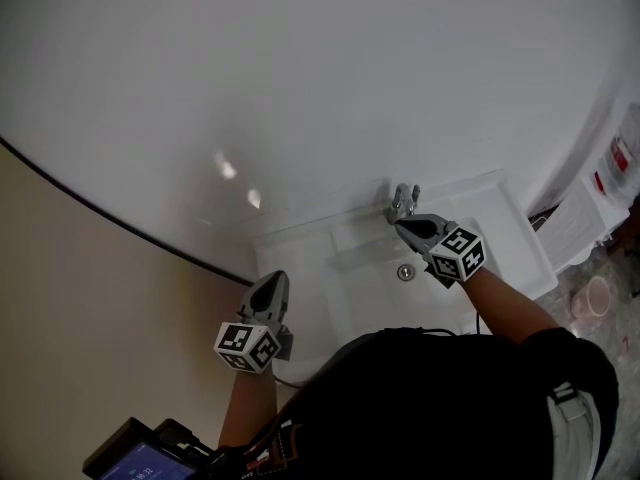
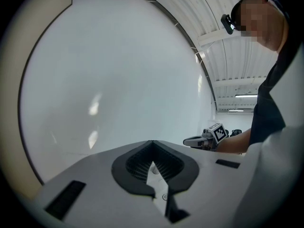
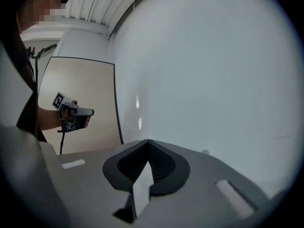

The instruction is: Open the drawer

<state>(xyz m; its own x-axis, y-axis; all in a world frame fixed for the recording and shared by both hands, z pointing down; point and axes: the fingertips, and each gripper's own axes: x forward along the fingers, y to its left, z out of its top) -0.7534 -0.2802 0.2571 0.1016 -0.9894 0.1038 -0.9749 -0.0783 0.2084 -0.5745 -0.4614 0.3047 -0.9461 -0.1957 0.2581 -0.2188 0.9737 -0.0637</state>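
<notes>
No drawer shows in any view. In the head view a white washbasin [image 1: 300,243] with a metal tap [image 1: 403,201] and a drain [image 1: 405,272] stands against a white wall. My right gripper [image 1: 400,223] hovers just in front of the tap, its jaws shut with nothing between them [image 3: 148,142]. Over the basin's left rim is my left gripper [image 1: 272,280], its tips together and nothing held [image 2: 152,144]. Each gripper shows in the other's view: the right gripper [image 2: 190,140] and the left gripper [image 3: 90,111].
A beige wall panel [image 1: 60,298] with a dark edge lies to the left. Right of the basin are white boxes [image 1: 580,218] and a pink cup [image 1: 597,295] on the floor. A device with a lit screen [image 1: 140,458] hangs at the person's waist.
</notes>
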